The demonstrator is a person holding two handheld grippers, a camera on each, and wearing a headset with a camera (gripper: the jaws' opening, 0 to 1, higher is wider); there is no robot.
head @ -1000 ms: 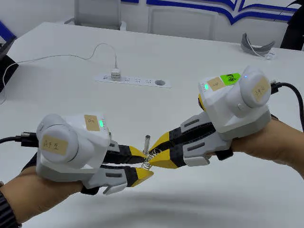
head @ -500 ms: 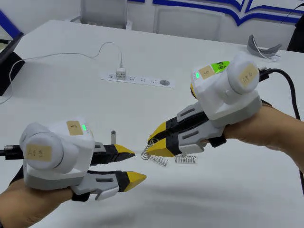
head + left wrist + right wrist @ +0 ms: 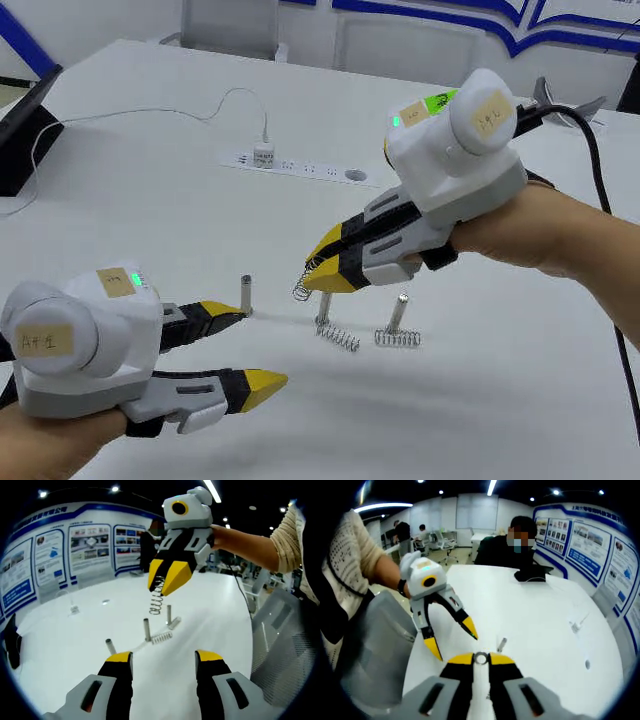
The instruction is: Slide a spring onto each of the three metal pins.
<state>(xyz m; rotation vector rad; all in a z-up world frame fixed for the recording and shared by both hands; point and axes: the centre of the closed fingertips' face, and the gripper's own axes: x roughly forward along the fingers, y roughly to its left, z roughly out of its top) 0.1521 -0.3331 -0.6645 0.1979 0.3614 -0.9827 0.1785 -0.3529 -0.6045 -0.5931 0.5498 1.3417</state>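
Observation:
Three short metal pins stand upright on the white table: the left pin, the middle pin and the right pin. My right gripper is shut on a spring that hangs from its tips, just above and left of the middle pin. Its own view shows the spring end-on as a ring between the shut jaws. Two more springs lie flat by the pins, one near the middle pin, one near the right pin. My left gripper is open and holds nothing, at the front left.
A white power strip with a plugged cable lies further back on the table. A dark monitor stands at the left edge. In the right gripper view a person sits at the table's far end.
The two grippers, which met at the spring a second ago, have parted. The right one has lifted the spring off the table; the left one has drawn back to the left, open.

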